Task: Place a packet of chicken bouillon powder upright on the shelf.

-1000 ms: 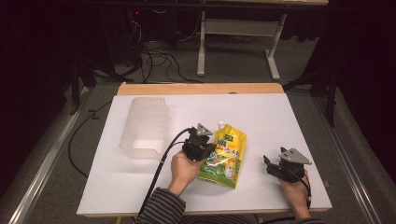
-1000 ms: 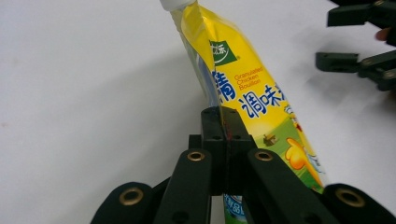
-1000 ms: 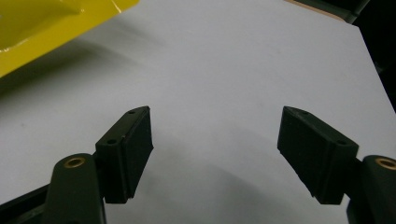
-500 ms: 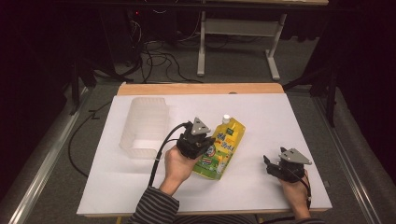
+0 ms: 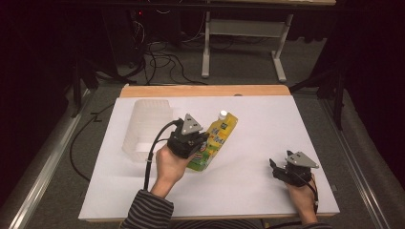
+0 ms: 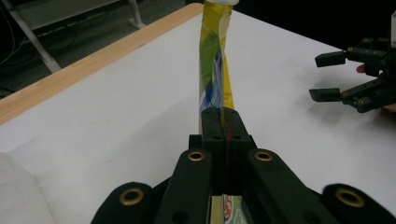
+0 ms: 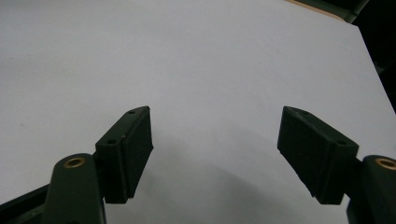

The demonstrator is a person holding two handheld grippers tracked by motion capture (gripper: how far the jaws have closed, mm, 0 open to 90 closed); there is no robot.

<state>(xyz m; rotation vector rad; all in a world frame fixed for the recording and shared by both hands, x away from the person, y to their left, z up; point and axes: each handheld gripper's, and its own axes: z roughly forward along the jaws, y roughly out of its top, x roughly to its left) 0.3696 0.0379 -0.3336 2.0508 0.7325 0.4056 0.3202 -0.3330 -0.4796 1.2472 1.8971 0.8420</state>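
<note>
Pouch: yellow-green spouted refill pouch [image 5: 215, 141] with a white cap [image 5: 222, 114], near the middle of the table, tilted with the cap toward 1 o'clock; in the left gripper view it [image 6: 214, 65] stands edge-on, rising from between the jaws.
Left gripper: left gripper [image 5: 198, 141] clamped tight on the pouch's lower part, jaws pressed together with only the thin pouch edge between them; grey three-cornered plate on top, black cable trailing toward 7 o'clock.
Left hand: left hand [image 5: 170, 165] wraps the gripper body from behind; a striped sleeve [image 5: 147, 212] enters at 6 o'clock.
Right gripper: right gripper [image 5: 273, 168] at 4 o'clock on the table, well apart from the pouch, jaws spread wide and holding nothing; in the right gripper view its jaws [image 7: 215, 149] frame bare white surface; in the left gripper view it [image 6: 329, 74] sits at 2 o'clock, spread.
Right hand: right hand [image 5: 301, 191] grips it from below.
Container: clear plastic container [image 5: 145, 126] at 10 o'clock of the pouch, just beside the left gripper.
Table: white-topped table [image 5: 258, 114] with a wooden far edge [image 5: 205, 90] at 12 o'clock.
</note>
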